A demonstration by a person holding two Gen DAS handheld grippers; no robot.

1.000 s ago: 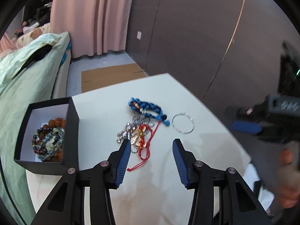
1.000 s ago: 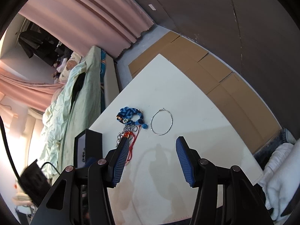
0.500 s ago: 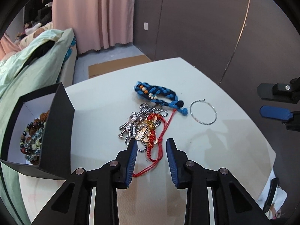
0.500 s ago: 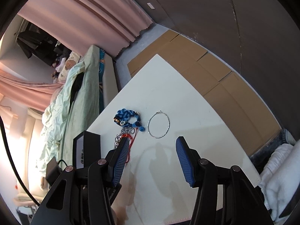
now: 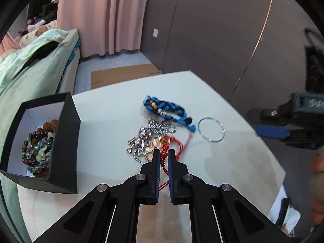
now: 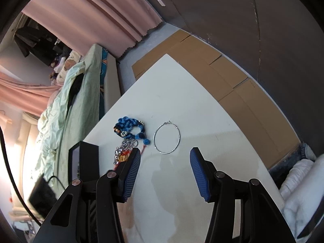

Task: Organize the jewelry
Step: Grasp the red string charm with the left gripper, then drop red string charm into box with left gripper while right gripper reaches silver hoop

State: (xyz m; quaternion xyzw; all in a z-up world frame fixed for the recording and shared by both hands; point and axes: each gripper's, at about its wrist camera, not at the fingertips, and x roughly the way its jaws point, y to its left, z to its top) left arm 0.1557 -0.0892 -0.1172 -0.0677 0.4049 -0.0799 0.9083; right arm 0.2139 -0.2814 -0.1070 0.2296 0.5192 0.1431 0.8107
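Note:
On the white table (image 5: pixel 113 113) lies a heap of jewelry: a red cord bracelet with red beads (image 5: pixel 165 149), a silver ball chain with a metal figure charm (image 5: pixel 141 138), a blue braided bracelet (image 5: pixel 166 109) and a thin silver hoop (image 5: pixel 211 129). My left gripper (image 5: pixel 164 154) is shut on the red cord bracelet at the heap's near edge. My right gripper (image 6: pixel 165 162) is open and empty above the table, near the silver hoop (image 6: pixel 167 137). The blue bracelet (image 6: pixel 129 128) lies left of the hoop.
A black box with a white inside (image 5: pixel 68 133) stands at the table's left and holds several beaded bracelets (image 5: pixel 38 145). A bed with green bedding (image 5: pixel 30 70) is beyond it. Cardboard (image 6: pixel 222 77) lies on the floor past the table's far edge.
My left gripper moved forward over the heap and closed from open onto the red cord bracelet. My right gripper stayed open and barely moved.

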